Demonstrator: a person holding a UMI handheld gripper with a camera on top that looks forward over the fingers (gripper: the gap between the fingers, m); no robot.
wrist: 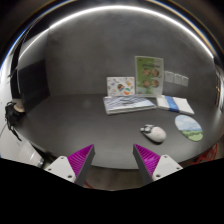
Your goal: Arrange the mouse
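The small white and grey computer mouse (153, 132) lay on the dark grey table (70, 120), just ahead of the gripper (114, 160) and a bit to its right. The fingers with purple pads (79, 158) were spread wide, holding nothing. A round pale mouse mat (188, 126) sat right of the mouse, with picture cards (149, 75) behind it.

Two leaflets (137, 78) standing upright at the far side of the dark table (70, 125); papers (176, 103) lying right of them.
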